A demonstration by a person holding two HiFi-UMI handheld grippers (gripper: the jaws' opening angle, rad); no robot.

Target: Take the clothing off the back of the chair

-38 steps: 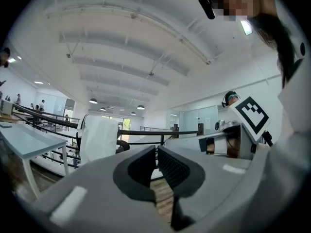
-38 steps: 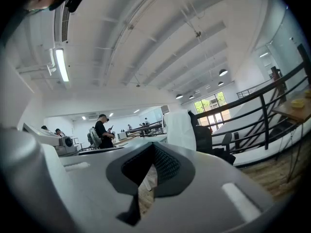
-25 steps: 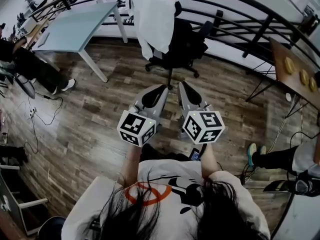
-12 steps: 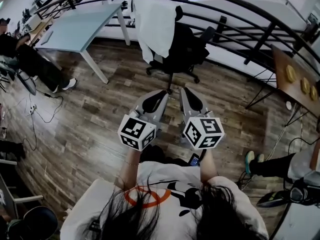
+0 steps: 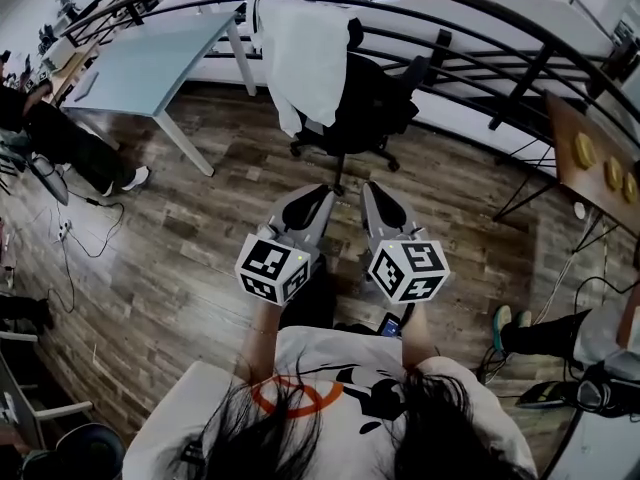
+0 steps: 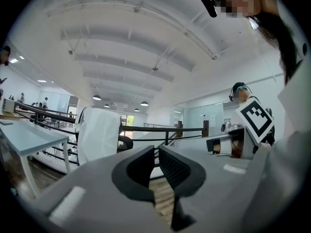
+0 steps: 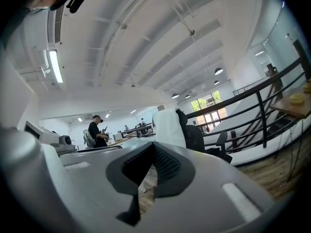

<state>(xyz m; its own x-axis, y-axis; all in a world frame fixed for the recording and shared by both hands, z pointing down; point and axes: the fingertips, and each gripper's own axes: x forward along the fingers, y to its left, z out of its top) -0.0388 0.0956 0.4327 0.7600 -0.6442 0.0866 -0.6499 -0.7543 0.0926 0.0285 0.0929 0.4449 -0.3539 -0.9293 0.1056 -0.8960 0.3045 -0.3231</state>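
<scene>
A white garment [image 5: 305, 53] hangs over the back of a black office chair [image 5: 370, 103] on the wooden floor ahead of me. It also shows in the left gripper view as the garment [image 6: 98, 135] left of the jaws, and in the right gripper view as the garment [image 7: 168, 127] just above them. Both grippers point level at the chair, well short of it. My left gripper [image 5: 318, 190] is opening, with a narrow slit between its jaws [image 6: 156, 149] and nothing in it. My right gripper [image 5: 372, 190] is shut and empty [image 7: 154, 147].
A light-blue table [image 5: 150, 53] stands left of the chair. A black railing [image 5: 480, 28] runs behind it. A wooden table [image 5: 590, 158] is at the right. A seated person [image 5: 60, 138] and floor cables [image 5: 70, 228] are at the left, and another person's foot [image 5: 505, 313] is at the right.
Both grippers have moved a little toward the chair and slightly down. The garment still hangs on the chair back.
</scene>
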